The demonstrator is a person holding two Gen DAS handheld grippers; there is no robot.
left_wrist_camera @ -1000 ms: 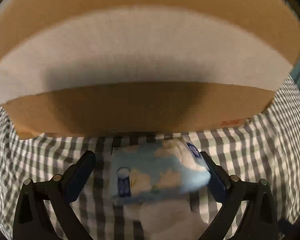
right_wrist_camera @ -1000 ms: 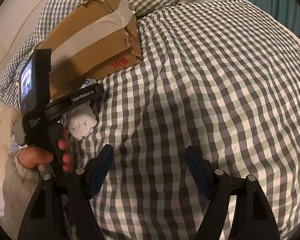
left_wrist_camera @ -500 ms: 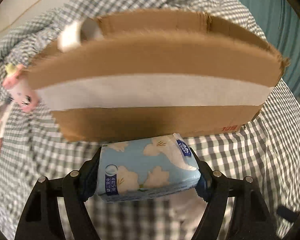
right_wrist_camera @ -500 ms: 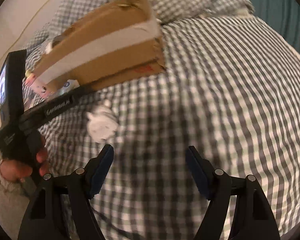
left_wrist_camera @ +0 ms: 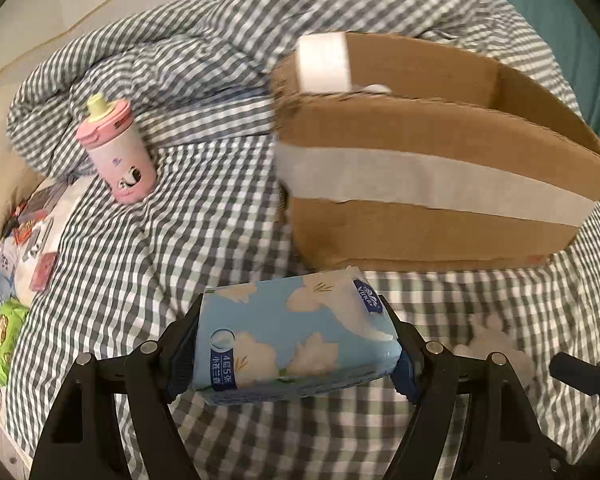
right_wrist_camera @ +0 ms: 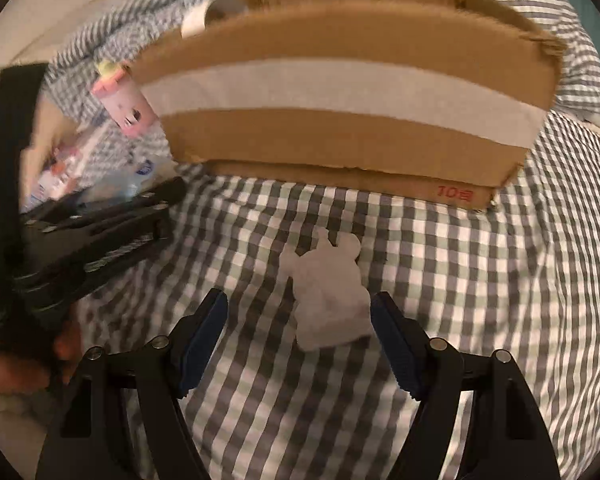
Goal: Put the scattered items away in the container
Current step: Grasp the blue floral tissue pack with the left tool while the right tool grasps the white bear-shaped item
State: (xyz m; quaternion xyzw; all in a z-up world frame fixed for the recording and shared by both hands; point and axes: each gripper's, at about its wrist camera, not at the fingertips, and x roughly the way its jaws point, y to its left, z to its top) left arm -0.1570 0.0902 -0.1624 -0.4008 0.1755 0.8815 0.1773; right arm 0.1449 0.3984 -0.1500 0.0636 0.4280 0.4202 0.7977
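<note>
L tool (left_wrist_camera: 296, 354) clamped on blue tissue pack (left_wrist_camera: 296, 340), pack crosswise btwn both pads, held above checked bed cover (left_wrist_camera: 160, 256). Cardboard box (left_wrist_camera: 440, 176) w/ white tape band ahead-right, top open, resting on bed. Pink bottle (left_wrist_camera: 118, 156) w/ yellow-green cap left of box, tilted against bunched duvet. Small packets at far left edge, incl. green one (left_wrist_camera: 4, 332). White blurred figure (left_wrist_camera: 496, 340) on cover, right of pack.

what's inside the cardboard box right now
From the left wrist view, the cardboard box is open on top; only bare inner walls and a small white thing at the rim show. Its near wall hides the floor, so any contents cannot be seen.
</note>
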